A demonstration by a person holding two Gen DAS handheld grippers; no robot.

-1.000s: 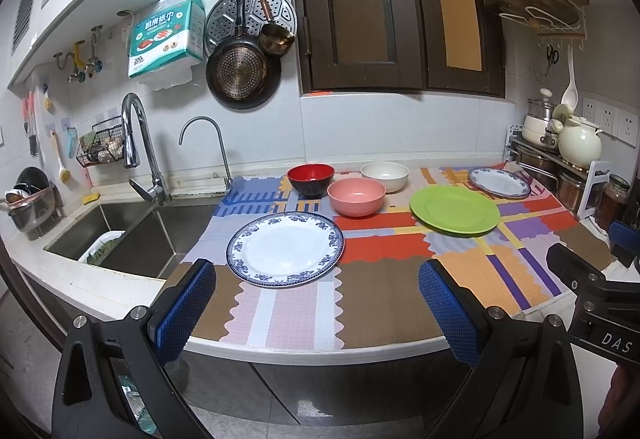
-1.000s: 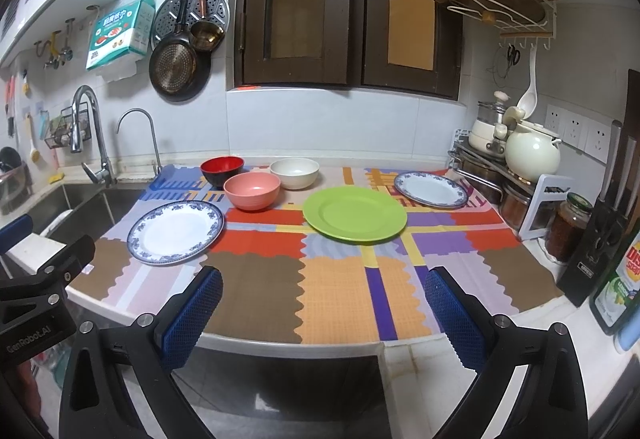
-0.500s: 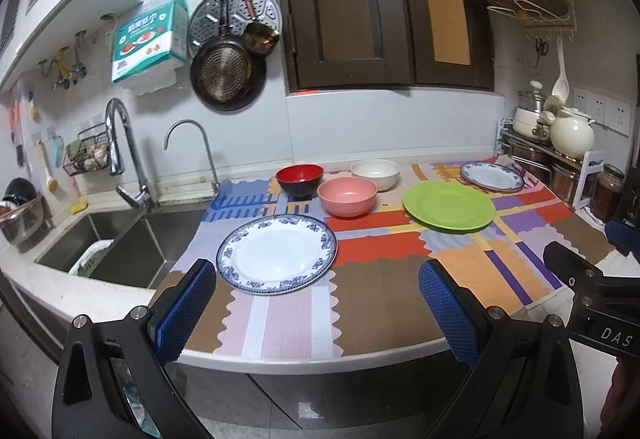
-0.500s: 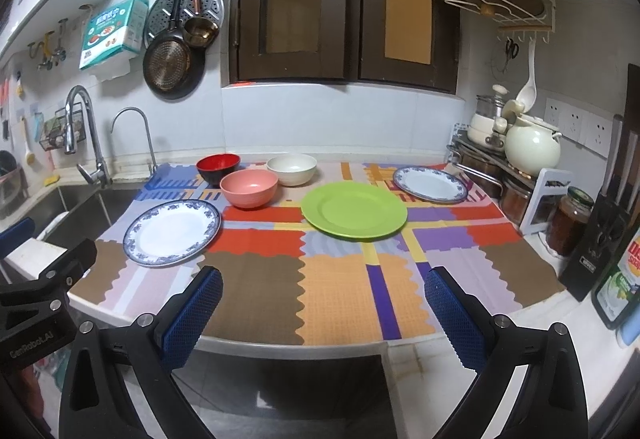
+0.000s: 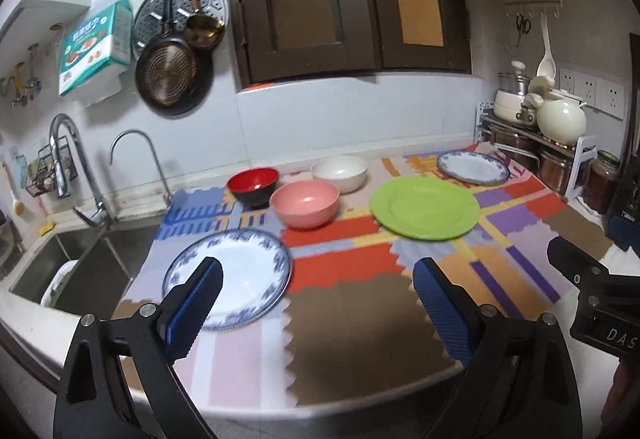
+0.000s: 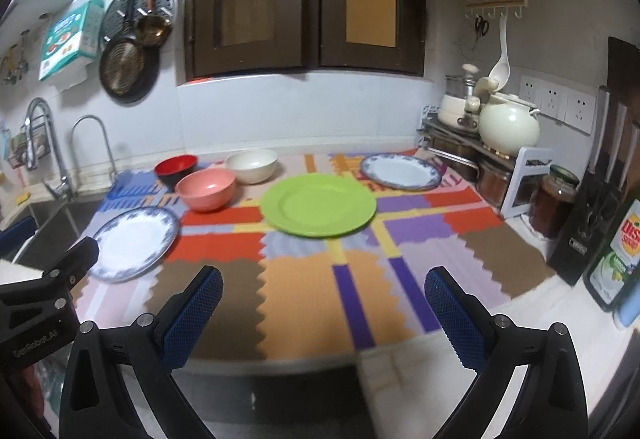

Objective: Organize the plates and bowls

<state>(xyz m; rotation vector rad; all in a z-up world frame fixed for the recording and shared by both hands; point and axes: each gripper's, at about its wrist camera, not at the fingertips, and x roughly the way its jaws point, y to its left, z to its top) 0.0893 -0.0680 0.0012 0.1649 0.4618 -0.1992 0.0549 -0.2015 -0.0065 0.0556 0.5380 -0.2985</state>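
Observation:
On a patchwork mat (image 5: 344, 303) lie a blue-rimmed white plate (image 5: 236, 273) at front left, a green plate (image 5: 424, 207) in the middle and a second blue-rimmed plate (image 5: 472, 167) at back right. A red bowl (image 5: 253, 185), a pink bowl (image 5: 305, 203) and a white bowl (image 5: 339, 171) stand at the back. My left gripper (image 5: 320, 303) is open and empty, its left finger over the near plate's edge. My right gripper (image 6: 322, 315) is open and empty over the mat's front edge, short of the green plate (image 6: 318, 210).
A sink (image 5: 68, 263) with taps lies left of the mat. A rack with pots and a kettle (image 6: 508, 125), a jar (image 6: 554, 201), a knife block (image 6: 588, 223) and a soap bottle (image 6: 616, 255) line the right side. Pans hang on the back wall.
Both grippers have moved forward toward the counter; the dishes loom larger. The left finger now overlaps the near blue-rimmed plate. Nothing was grasped.

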